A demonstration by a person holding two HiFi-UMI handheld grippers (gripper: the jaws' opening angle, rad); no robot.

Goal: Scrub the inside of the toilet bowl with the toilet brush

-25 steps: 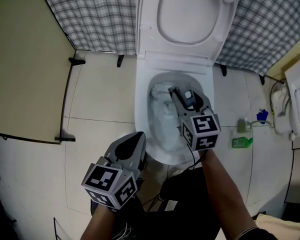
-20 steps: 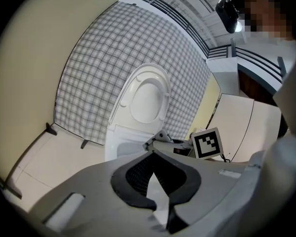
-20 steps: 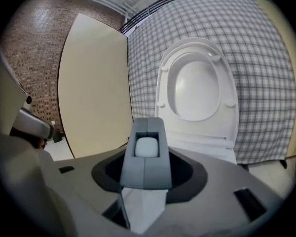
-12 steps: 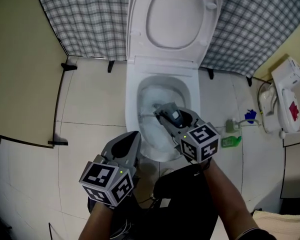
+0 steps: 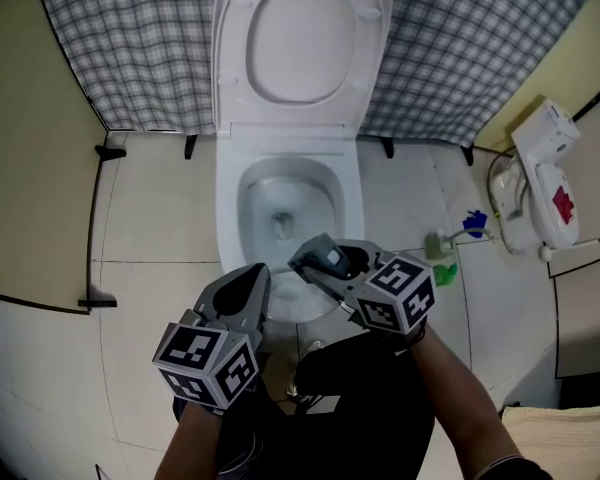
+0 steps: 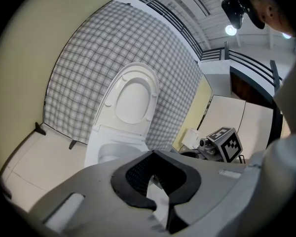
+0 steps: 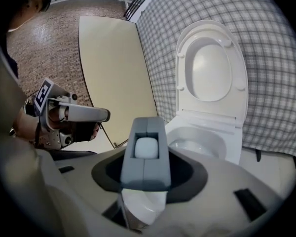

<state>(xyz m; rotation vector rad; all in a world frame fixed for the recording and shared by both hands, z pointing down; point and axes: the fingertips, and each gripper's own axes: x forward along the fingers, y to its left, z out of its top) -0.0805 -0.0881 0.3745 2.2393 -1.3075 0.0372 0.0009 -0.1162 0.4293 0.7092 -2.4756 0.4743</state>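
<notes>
Two grippers hover at the near end of the toilet bowl (image 5: 227, 218), whose lid (image 5: 300, 38) stands up against the checked wall covering (image 5: 130, 48). The right gripper (image 5: 315, 260) points down across the front rim. Its jaws are set fairly wide and pressed on a grey block with a pale oval inset, which I take to be the handle end of the toilet brush (image 7: 147, 154). The bristle end shows in no view, so I cannot tell whether it reaches the water or hangs clear of it. The left gripper (image 5: 242, 290) waits just beside, at the bowl's left front, its jaws drawn together to a thin slit with nothing between them.

By my judgement the scrubbing step is in hand, but the brush is up at the rim rather than working deep inside — a pause between strokes, or a reposition. The next move calls for tipping the right gripper steeper and carrying the brush forward and down until the bristles meet the inner wall, then sweeping round under the rim with steady pressure. The handle looks smooth and squared — too hard a sideways push could twist it in the jaws.
</notes>
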